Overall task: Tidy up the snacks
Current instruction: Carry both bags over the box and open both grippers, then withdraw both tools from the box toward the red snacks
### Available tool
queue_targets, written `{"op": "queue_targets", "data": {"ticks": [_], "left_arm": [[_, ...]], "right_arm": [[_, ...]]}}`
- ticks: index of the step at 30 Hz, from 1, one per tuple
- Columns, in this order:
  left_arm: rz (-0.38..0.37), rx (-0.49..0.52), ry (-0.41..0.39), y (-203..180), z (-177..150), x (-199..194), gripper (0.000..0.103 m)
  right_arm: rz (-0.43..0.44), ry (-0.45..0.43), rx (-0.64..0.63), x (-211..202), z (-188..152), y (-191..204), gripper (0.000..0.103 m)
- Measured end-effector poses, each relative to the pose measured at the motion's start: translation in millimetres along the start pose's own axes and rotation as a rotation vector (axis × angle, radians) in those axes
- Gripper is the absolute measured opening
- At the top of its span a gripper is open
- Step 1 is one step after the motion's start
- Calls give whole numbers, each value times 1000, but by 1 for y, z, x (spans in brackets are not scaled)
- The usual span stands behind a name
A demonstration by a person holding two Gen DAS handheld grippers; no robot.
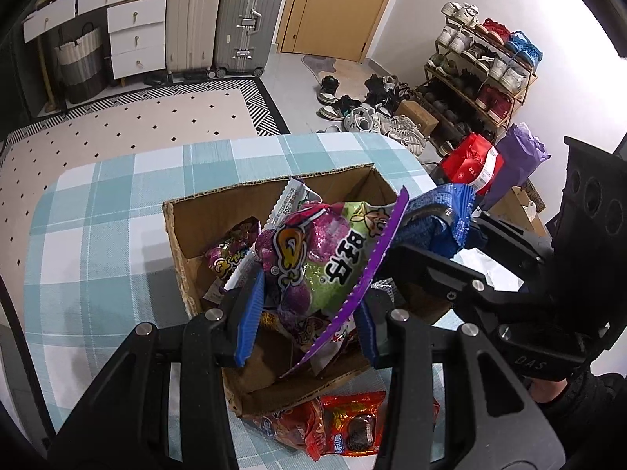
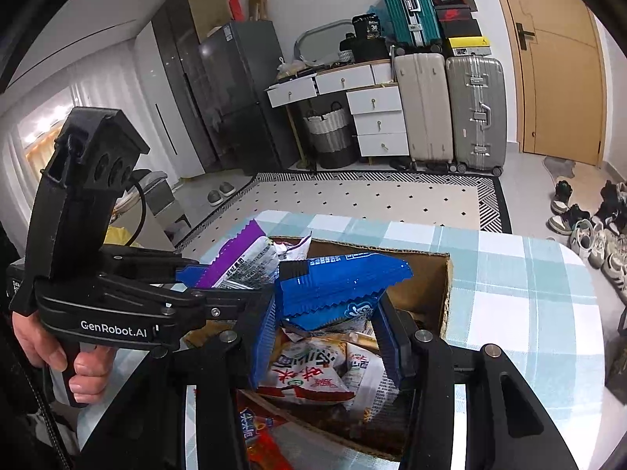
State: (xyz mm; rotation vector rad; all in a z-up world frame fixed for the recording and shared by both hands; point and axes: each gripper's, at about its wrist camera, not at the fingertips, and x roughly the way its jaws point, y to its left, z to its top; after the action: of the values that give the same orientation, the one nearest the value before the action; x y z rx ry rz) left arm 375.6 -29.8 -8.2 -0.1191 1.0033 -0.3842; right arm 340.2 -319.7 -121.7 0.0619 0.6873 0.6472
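Note:
A cardboard box (image 1: pixel 184 231) full of snack packets sits on the checked tablecloth. My left gripper (image 1: pixel 307 321) is shut on a purple and green packet (image 1: pixel 321 258) and holds it over the box. My right gripper (image 2: pixel 327 337) is shut on a blue packet (image 2: pixel 337 286), also over the box (image 2: pixel 431 286). The right gripper shows in the left wrist view (image 1: pixel 443 243) beside the purple packet, holding the blue packet (image 1: pixel 450 207). The left gripper shows in the right wrist view (image 2: pixel 196 278) with the purple packet (image 2: pixel 243 258). White and red packets (image 2: pixel 309 376) lie inside the box.
A red snack packet (image 1: pixel 345 423) lies on the tablecloth (image 1: pixel 98 254) in front of the box. Beyond the table are a patterned rug (image 1: pixel 137 117), suitcases (image 1: pixel 247 19), drawers, a shoe rack (image 1: pixel 482 74) and loose shoes on the floor.

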Motion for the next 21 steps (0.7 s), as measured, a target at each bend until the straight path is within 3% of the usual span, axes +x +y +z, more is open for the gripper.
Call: {"op": "queue_targets", "data": {"ticks": [6,11,13,21], "left_arm": [[-7,-17,2,6,2,6,43],[22,-23,13,10,1,5,60],[23,-23,3,11,0,0,67],[50,-17,-22,9,-8,-22,67]], "right_arm": [[-10,4,-2,9,0,-5,50],[-33,-5,-14,9,0,-6,67],[-40,-19,-11,5,0,-8,69],[-59,-63,13,-22,3,-12,70]]}}
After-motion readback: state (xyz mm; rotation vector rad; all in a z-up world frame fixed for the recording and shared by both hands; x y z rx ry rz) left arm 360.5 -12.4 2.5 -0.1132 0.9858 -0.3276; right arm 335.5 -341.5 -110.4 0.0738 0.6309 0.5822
